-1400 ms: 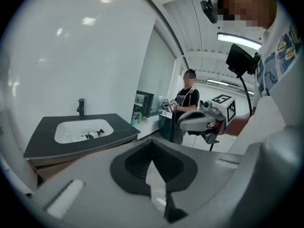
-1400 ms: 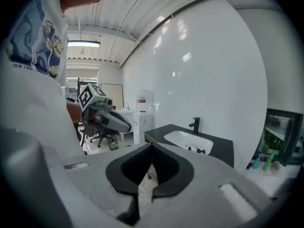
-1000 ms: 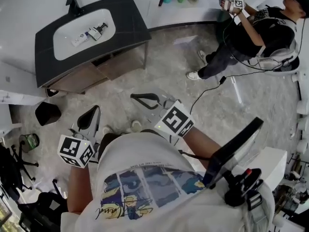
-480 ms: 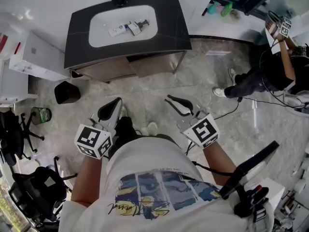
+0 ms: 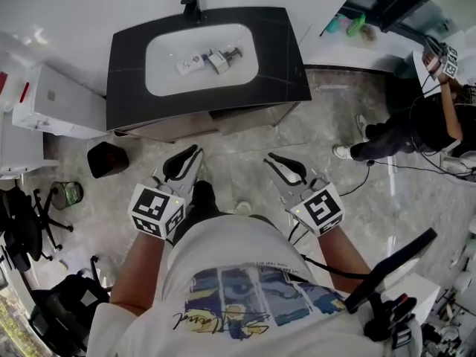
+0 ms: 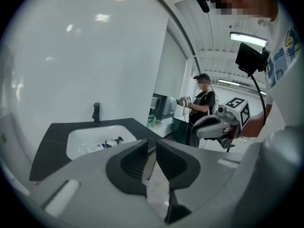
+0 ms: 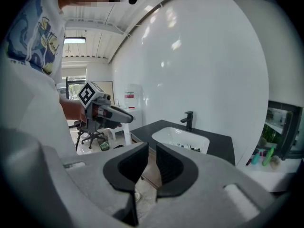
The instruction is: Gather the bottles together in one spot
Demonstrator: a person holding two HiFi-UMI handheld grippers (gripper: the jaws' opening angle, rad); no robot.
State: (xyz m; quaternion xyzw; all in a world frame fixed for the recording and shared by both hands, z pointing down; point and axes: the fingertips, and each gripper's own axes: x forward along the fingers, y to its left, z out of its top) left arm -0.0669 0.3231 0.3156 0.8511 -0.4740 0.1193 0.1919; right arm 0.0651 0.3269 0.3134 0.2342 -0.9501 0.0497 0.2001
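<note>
The left gripper [image 6: 152, 147], facing the black-topped washstand [image 5: 282, 58], has just been opening its grey jaws to a narrow slit with nothing between them. The right gripper [image 7: 152, 150] shows a similar thin gap and is also empty. The small white bottles [image 5: 210, 59] lie together in the white oval basin [image 5: 239, 73], well apart from both grippers.

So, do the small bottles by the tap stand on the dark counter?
No, the bottles lie inside the white sink below the tap, not on the dark counter around it.
</note>
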